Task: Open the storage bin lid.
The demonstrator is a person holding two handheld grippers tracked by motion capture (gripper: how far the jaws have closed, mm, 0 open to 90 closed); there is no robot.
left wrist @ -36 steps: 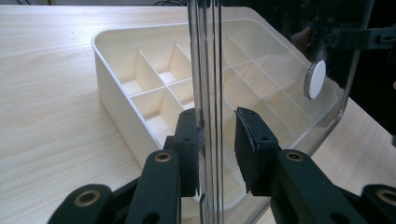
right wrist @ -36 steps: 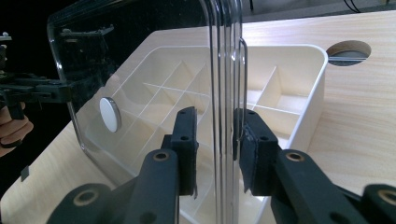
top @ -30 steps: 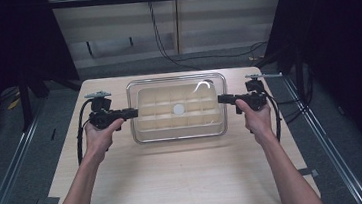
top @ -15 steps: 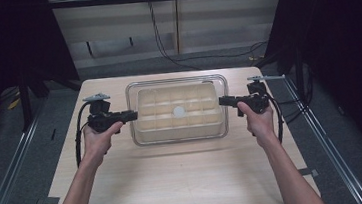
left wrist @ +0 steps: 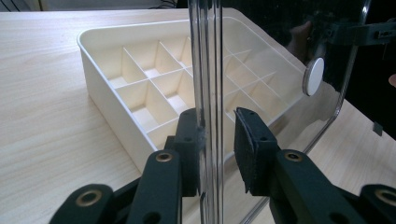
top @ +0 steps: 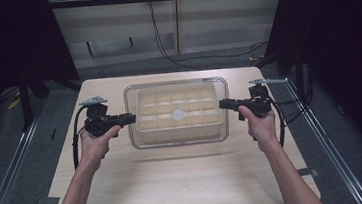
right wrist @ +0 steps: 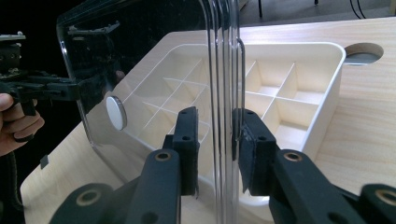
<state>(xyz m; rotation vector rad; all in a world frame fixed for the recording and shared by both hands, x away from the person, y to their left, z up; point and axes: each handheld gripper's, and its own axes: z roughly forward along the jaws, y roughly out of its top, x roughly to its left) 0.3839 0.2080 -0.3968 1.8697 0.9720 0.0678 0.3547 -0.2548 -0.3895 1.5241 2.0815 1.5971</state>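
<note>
The clear lid (top: 177, 113) sits over the cream divided tray (top: 178, 116) in the middle of the worktop (top: 176, 183), roughly level and just overhanging the tray on all sides, with its white round knob (top: 177, 114) near the centre. The step in hand looks like a two-handed carry of that lid, and doing it well means keeping both ends at the same height — any lag on one side would tip the sheet and let an edge catch the tray's dividers. The left gripper (left wrist: 215, 135) straddles the lid's left rim; one pad (left wrist: 191, 140) touches the plastic while the other stands slightly off it, so the jaws are parted, not clamped. The right gripper (right wrist: 215, 135) brackets the right rim with a small gap on each side — also parted. If the lid is to be raised again, both should close fully first; if it is being set down, they should draw straight outwards without dragging the rim. In the high view the left hand (top: 97, 140) and right hand (top: 259, 122) hold the grippers nearly horizontal and pointing inwards at each other, forearms reaching from the near edge and angled slightly outwards, wrists straight.
</note>
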